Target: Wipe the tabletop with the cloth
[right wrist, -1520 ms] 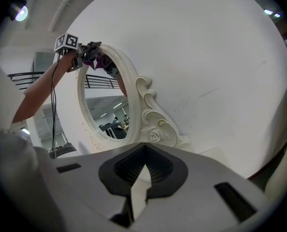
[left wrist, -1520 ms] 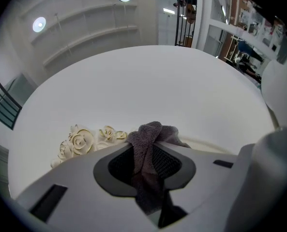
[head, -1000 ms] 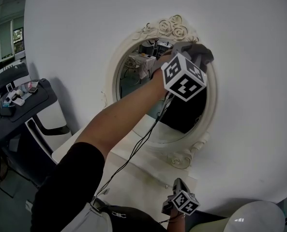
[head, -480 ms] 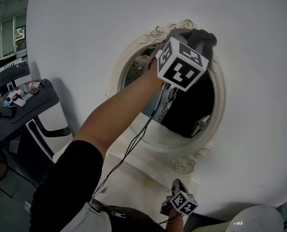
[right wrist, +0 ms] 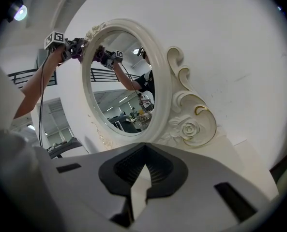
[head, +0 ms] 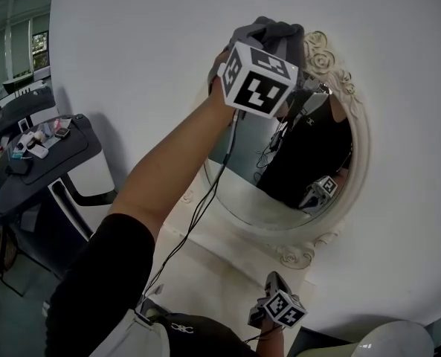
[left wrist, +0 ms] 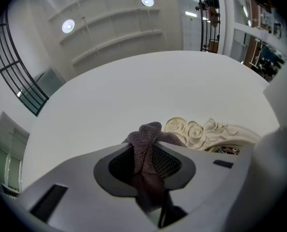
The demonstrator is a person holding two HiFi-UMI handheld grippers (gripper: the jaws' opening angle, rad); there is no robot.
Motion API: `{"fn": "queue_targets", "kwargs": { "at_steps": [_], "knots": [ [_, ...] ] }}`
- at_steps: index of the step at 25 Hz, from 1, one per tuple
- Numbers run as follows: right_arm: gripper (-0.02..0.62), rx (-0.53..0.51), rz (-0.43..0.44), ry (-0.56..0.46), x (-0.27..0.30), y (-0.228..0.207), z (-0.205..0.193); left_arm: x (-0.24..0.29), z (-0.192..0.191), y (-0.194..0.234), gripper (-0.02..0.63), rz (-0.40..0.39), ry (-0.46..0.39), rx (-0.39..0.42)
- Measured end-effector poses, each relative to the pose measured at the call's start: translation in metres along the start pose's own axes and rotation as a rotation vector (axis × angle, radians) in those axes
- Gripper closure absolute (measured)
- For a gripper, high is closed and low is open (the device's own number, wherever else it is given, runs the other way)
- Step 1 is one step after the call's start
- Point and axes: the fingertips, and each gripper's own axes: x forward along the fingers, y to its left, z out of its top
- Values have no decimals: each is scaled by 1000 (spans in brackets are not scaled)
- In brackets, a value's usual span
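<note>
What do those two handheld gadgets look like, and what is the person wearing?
The left gripper and right gripper are grey with dark ribbed pads, each carrying a white cube printed with black square markers. A thin black cable trails from the left one. The person wears a black short sleeve.

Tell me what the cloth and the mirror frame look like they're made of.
Cloth: looks like grey terry or microfibre, matte; its surface is nubby and it bunches softly. Mirror frame: cream, semi-gloss, with moulded roses and gilt edging; probably painted resin or wood, the look does not settle which.
</note>
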Motion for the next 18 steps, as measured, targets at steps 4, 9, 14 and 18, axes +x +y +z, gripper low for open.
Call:
{"fn": "queue_targets", "kwargs": {
  "at_steps": [4, 9, 14, 18],
  "knots": [
    [591, -14, 18, 25, 10, 15, -6, 1, -50, 18, 508, 22, 76, 4],
    [591, -32, 27, 51, 22, 28, -13, 0, -99, 37, 508, 42, 145, -6],
    [591, -45, 28, 70, 28, 35, -17, -4, -128, 45, 509, 83, 158, 66],
    [591, -48, 10, 81, 29, 35, -21, -9, -141, 47, 509, 107, 141, 104]
  ]
}}
